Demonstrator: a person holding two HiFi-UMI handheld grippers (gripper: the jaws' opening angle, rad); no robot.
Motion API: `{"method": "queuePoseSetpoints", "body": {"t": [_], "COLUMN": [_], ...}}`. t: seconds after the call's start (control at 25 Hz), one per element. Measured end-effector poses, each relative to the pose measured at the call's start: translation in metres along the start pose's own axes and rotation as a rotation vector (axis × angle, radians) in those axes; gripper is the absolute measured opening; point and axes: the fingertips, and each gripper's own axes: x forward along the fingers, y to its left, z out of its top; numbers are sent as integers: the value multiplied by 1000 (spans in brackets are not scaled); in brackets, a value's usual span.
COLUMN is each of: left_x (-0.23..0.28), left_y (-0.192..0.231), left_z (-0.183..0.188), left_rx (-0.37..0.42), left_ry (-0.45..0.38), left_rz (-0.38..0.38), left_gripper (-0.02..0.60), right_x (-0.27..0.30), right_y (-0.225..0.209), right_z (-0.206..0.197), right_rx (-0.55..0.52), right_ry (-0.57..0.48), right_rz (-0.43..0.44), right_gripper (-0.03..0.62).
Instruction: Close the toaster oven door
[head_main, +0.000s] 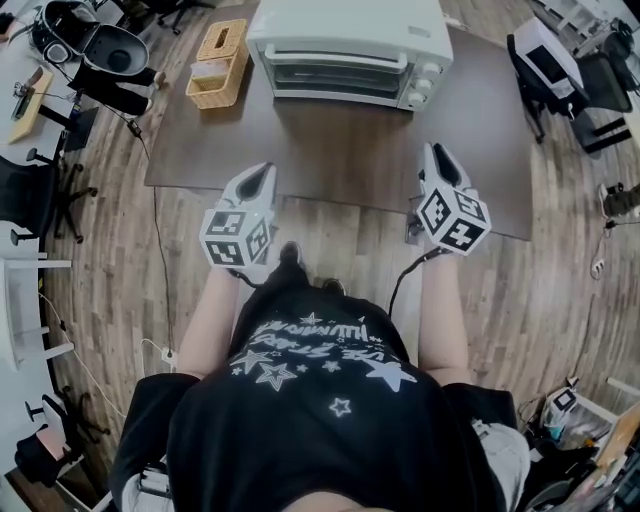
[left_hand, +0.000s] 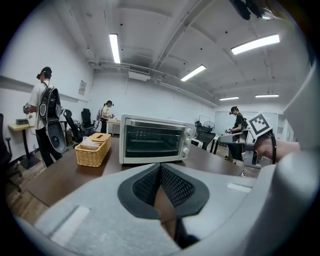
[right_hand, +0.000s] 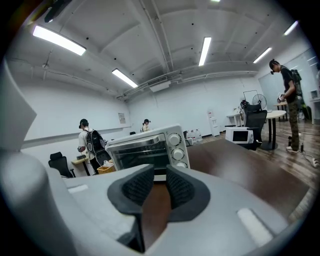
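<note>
The white toaster oven (head_main: 350, 50) stands at the far side of the brown table (head_main: 340, 150), its glass door upright against the front with the handle (head_main: 335, 58) along the top. It also shows in the left gripper view (left_hand: 152, 140) and the right gripper view (right_hand: 147, 147), door up in both. Both grippers hang at the table's near edge, well short of the oven. My left gripper (head_main: 262, 175) (left_hand: 160, 170) has its pad tips touching, nothing in them. My right gripper (head_main: 437, 155) (right_hand: 160, 172) shows a narrow gap between its pads, with nothing in it.
A wicker basket (head_main: 218, 65) (left_hand: 92, 148) sits left of the oven. A black bin and office chairs (head_main: 100, 55) crowd the left, a microwave on a stand (head_main: 545, 55) the right. Cables run over the wooden floor (head_main: 155, 250). People stand further back (left_hand: 45, 115).
</note>
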Motion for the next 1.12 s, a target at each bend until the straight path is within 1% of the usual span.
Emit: {"method": "queuePoseSetpoints", "body": {"t": [0.08,0.24,0.36,0.48,0.64,0.76,0.88,1.0,1.12], "left_x": [-11,-23,-29,-38,-60,-85,-111,-135,-153], "left_y": [-9,-24,-33,-37,-36,-24,-12,-7,-8], "left_z": [-3,-13,-19,-26,-40,-52,-59,-69,-76], "left_rx": [-4,14,18,15,4,-17,-21,-22,-9], "left_ry": [-4,9,13,14,24,30,31,40,42], "left_rz": [2,-8,-17,-25,-32,-21,-20,-30,-58], "left_gripper": [11,11,11,11,11,11,11,11,11], "right_x": [-12,-35,-50,-60,-73,-87,-104,-127,-148], "right_y": [0,-2,-3,2,24,47,72,91,104], "right_z": [-10,-27,-36,-43,-54,-62,-72,-85,-93], "right_rx": [8,26,21,7,-10,-24,-30,-35,-32], "right_ry": [11,26,39,52,71,78,80,91,82], "right_rz": [9,17,17,22,41,45,46,41,30], "right_gripper": [71,25,7,5,5,5,5,5,5]}}
